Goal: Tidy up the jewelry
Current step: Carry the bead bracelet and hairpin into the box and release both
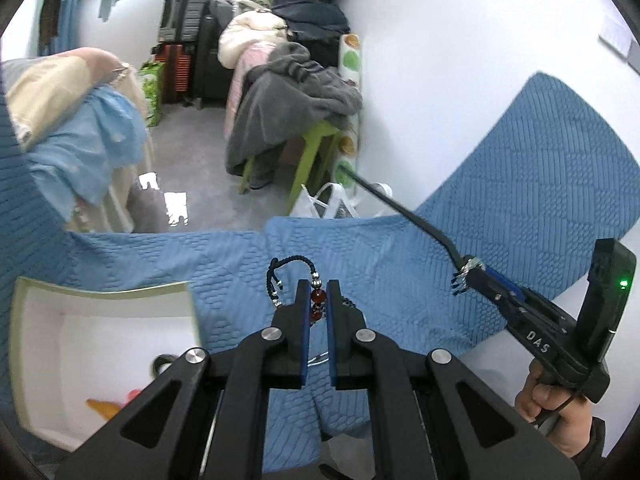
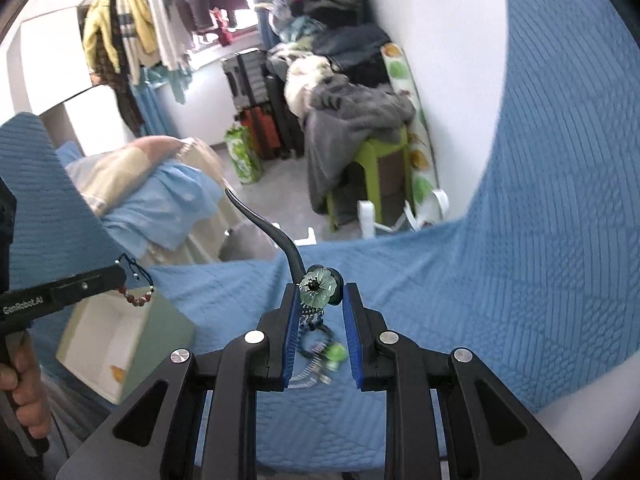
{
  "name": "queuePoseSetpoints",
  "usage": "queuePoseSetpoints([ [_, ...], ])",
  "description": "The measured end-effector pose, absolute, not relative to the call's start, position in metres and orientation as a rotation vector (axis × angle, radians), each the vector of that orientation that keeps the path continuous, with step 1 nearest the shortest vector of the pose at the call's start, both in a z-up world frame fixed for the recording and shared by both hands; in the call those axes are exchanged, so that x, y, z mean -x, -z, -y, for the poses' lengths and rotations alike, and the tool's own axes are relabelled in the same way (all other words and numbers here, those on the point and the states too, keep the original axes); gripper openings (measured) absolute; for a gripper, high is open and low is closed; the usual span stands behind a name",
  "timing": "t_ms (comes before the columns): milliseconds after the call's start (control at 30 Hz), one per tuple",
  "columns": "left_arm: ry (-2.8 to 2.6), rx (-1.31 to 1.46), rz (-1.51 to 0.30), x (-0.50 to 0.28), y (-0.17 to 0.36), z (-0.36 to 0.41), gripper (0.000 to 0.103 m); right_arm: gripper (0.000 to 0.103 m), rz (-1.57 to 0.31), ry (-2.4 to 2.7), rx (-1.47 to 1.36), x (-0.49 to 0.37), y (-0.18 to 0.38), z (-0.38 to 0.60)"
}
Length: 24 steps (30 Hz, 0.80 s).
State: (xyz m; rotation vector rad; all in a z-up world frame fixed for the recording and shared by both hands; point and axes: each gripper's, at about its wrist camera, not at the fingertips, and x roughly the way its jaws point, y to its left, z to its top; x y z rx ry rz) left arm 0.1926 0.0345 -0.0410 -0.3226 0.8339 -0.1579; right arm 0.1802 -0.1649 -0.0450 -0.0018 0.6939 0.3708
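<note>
Two pieces are lifted: left gripper (image 1: 318,300) fingers pinch a red-bead bracelet (image 1: 316,298), right gripper (image 2: 320,300) fingers clamp a flower hairpin (image 2: 318,286). Next, probably carrying both to the white box (image 1: 100,292) at near left.

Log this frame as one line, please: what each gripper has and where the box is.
left gripper: shut on red bead bracelet | right gripper: shut on flower hairpin | white box: open on blue quilt, left

Your left gripper (image 1: 318,300) holds the bracelet (image 1: 316,300) above the bedspread (image 1: 400,280), with the open box (image 1: 100,344) at its left edge, while to the right your right gripper (image 2: 320,300) holds the hairpin (image 2: 316,286) pointing toward the stool (image 2: 380,168) beyond the far edge.
</note>
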Motion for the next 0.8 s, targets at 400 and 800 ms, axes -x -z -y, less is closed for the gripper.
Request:
queuePoseSetpoints([
  [400, 0.052, 0.313, -0.803, -0.15, 0.014, -0.103, 0.007, 0.019, -0.629, -0.491, 0.044, -0.153, -0.003, 0.075],
  [800, -0.016, 0.369, -0.864, -0.124, 0.058, -0.164, 0.007, 0.019, -0.698, -0.597, 0.088, -0.126, 0.037, -0.014],
])
